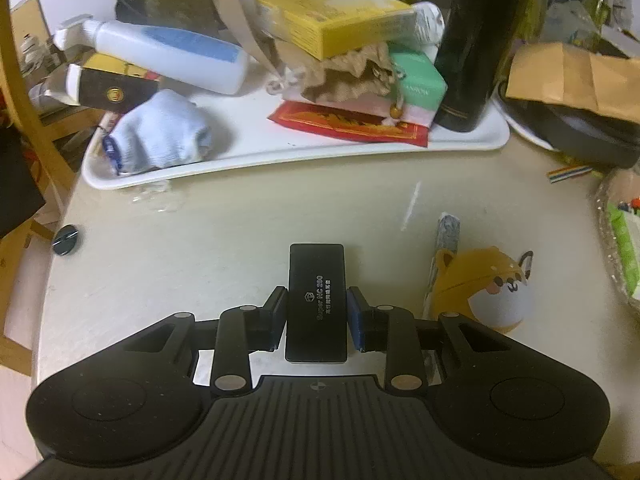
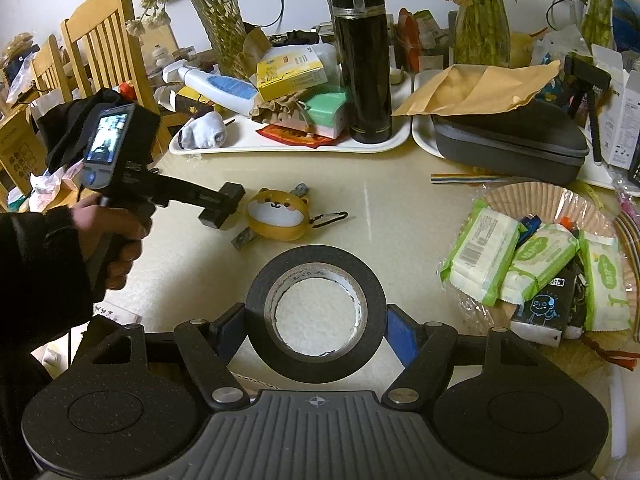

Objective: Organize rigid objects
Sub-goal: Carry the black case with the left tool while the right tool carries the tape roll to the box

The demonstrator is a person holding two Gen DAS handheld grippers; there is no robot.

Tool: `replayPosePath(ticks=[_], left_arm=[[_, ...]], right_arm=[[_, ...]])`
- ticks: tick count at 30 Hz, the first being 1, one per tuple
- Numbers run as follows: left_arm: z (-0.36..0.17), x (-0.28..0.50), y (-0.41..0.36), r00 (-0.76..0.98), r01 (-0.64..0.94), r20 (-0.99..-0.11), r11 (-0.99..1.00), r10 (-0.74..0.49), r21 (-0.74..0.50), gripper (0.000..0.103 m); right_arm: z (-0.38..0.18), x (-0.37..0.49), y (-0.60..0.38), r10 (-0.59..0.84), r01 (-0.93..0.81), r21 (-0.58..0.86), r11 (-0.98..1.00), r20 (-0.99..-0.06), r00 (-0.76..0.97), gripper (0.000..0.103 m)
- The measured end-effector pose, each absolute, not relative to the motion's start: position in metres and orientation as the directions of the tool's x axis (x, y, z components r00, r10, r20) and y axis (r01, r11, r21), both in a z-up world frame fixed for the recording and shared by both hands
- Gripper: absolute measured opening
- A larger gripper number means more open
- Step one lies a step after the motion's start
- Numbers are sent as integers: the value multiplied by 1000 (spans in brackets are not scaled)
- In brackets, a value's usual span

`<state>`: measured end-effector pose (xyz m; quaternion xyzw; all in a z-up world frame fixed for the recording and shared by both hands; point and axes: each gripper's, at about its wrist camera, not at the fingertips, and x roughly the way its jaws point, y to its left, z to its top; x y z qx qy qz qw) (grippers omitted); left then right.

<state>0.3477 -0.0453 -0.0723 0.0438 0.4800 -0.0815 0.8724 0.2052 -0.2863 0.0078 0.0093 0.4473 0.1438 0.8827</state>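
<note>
My left gripper (image 1: 316,312) is shut on a flat black box (image 1: 316,300) printed "Super NC 200" and holds it over the cream table, short of the white tray (image 1: 280,152). In the right wrist view the left gripper (image 2: 220,204) shows with the box end-on. My right gripper (image 2: 316,328) is shut on a roll of black tape (image 2: 316,312), lying flat between the fingers above the table. The white tray (image 2: 380,136) holds a black flask (image 2: 362,56), a white lotion bottle (image 1: 168,56), a yellow box (image 1: 332,16), a green box (image 1: 416,76) and a rolled white sock (image 1: 160,136).
A yellow dog-shaped pouch (image 2: 278,214) with a carabiner lies mid-table. A second tray holds a black hard case (image 2: 508,136) under brown paper. A basket of wet-wipe packs (image 2: 532,256) sits at right. Wooden chairs (image 2: 100,40) stand at left. A small black disc (image 1: 66,236) lies near the table's left edge.
</note>
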Motion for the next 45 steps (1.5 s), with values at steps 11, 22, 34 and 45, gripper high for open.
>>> replayPosePath(ticks=[11, 22, 34, 45], left_arm=[[-40, 316, -32, 569, 190, -812, 981, -128, -22, 31], [-9, 276, -33, 593, 240, -784, 970, -183, -45, 31], [13, 233, -41, 596, 302, -768, 952, -234, -56, 31], [27, 191, -49, 591, 355, -759, 933, -272, -59, 31]], right_arm=[[6, 205, -281, 235, -243, 112, 963, -789, 568, 75], [7, 201, -274, 243, -275, 94, 957, -781, 576, 75], [10, 188, -250, 338, -406, 118, 906, -779, 528, 75], [9, 176, -244, 359, -443, 120, 889, -783, 508, 75]])
